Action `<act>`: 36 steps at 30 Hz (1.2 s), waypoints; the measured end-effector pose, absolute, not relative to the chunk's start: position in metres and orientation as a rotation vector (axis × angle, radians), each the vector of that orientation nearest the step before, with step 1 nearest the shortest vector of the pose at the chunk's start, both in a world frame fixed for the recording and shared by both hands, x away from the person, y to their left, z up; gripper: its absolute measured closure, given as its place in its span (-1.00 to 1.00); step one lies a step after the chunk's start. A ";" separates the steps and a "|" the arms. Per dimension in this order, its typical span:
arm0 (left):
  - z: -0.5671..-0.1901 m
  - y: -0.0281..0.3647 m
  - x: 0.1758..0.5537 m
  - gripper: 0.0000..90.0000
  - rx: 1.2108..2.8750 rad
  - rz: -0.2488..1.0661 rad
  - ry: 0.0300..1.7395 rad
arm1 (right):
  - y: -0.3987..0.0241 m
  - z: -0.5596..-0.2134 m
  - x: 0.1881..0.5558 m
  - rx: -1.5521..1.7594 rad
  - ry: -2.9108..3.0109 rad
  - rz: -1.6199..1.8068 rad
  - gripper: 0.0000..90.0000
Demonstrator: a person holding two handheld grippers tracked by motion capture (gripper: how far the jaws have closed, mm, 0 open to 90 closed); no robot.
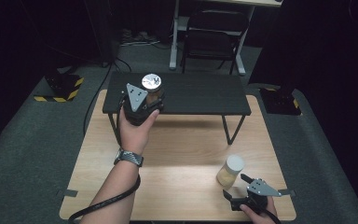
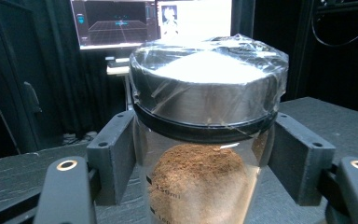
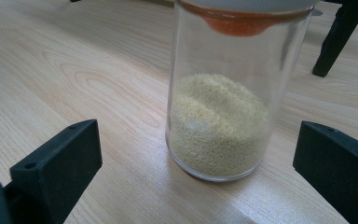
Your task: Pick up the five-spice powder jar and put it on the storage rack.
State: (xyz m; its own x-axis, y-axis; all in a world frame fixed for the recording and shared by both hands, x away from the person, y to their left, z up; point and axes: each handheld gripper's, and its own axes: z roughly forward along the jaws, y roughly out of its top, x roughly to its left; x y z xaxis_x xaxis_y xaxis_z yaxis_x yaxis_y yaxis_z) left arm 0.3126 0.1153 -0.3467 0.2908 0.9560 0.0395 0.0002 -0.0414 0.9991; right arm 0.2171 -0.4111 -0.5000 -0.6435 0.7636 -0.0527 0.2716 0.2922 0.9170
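Note:
My left gripper (image 1: pixel 145 99) is shut on a glass jar of brown powder (image 2: pixel 200 182), whose metal lid (image 1: pixel 151 81) is wrapped in clear film. The jar is held upright at the front left edge of the black shelf (image 1: pixel 200 95); whether it rests on the shelf I cannot tell. In the left gripper view both black pads (image 2: pixel 114 156) press the glass just under the lid. A second glass jar (image 1: pixel 230 171), white-lidded and part full of pale yellow grains (image 3: pixel 216 126), stands on the wooden table (image 1: pixel 177 158). My right gripper (image 1: pixel 237 186) stands open just in front of it, jaws wide apart, touching nothing.
The black shelf stands on thin legs (image 1: pixel 230 130) across the far half of the table. A dark chair (image 1: pixel 212 37) and a desk frame stand on the grey floor behind. Screens (image 2: pixel 154 21) glow beyond the shelf in the left gripper view.

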 end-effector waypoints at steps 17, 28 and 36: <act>-0.348 0.110 0.335 -0.33 1.373 1.007 1.045 | -0.412 -0.501 0.217 0.921 2.075 1.338 -0.98; -0.350 0.108 0.341 -0.33 1.378 1.003 1.038 | -0.413 -0.501 0.216 0.919 2.070 1.344 -0.98; -0.353 0.108 0.343 -0.33 1.369 1.006 1.035 | -0.413 -0.501 0.217 0.916 2.075 1.348 -0.98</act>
